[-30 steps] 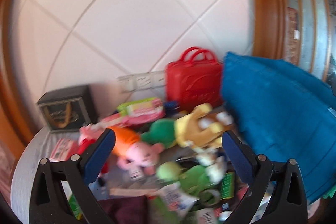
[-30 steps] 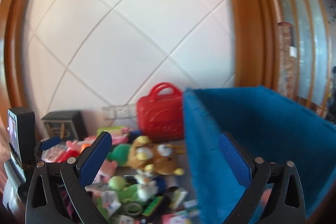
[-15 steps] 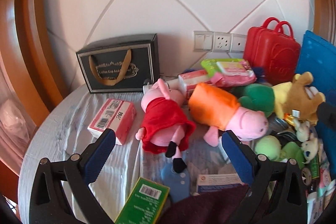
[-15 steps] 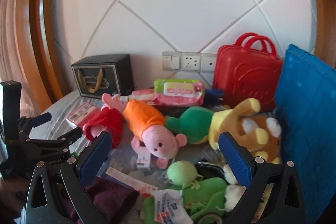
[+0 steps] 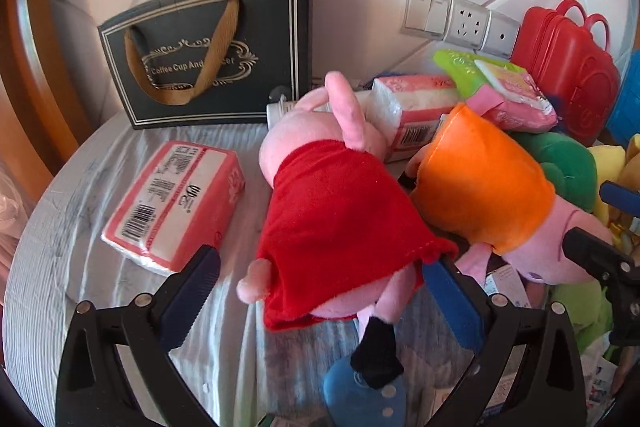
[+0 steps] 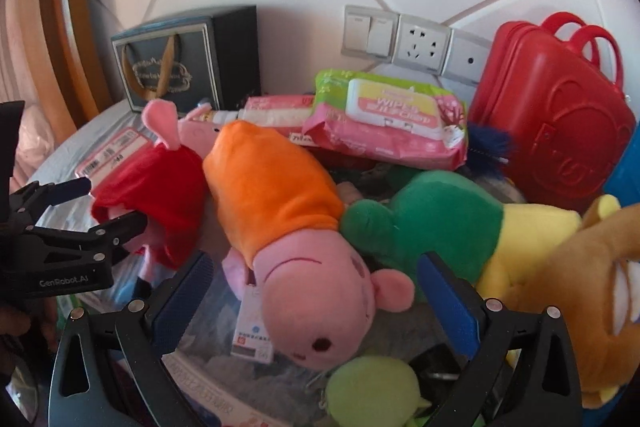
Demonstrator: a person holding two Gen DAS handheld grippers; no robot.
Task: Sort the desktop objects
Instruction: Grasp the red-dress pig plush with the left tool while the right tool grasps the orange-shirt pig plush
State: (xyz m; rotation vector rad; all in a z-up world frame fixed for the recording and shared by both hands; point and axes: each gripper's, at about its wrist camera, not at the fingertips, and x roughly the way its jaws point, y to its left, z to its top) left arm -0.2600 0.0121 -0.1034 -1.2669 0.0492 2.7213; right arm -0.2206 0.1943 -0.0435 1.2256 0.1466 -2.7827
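Note:
A pink pig plush in a red dress (image 5: 340, 223) lies on the striped cloth, its lower body between the fingers of my open left gripper (image 5: 322, 297). Beside it lies a pig plush in an orange dress (image 6: 276, 195), whose head sits between the fingers of my open right gripper (image 6: 316, 301). Neither gripper is closed on a toy. In the right wrist view the left gripper (image 6: 110, 203) shows at the left, around the red-dress pig (image 6: 160, 183). The right gripper (image 5: 600, 217) pokes in at the right edge of the left wrist view.
A pink tissue pack (image 5: 172, 203) lies left of the pigs. A black gift bag (image 5: 208, 55) stands against the wall. A wipes pack (image 6: 388, 119), red case (image 6: 552, 107), green-and-yellow plush (image 6: 440, 219), brown plush (image 6: 592, 287) and blue bin edge (image 6: 624, 167) crowd the right.
Both views have swung down from the wall and blue bin and closed in on the toy pile. Each gripper now straddles a pig plush. Both have stayed open.

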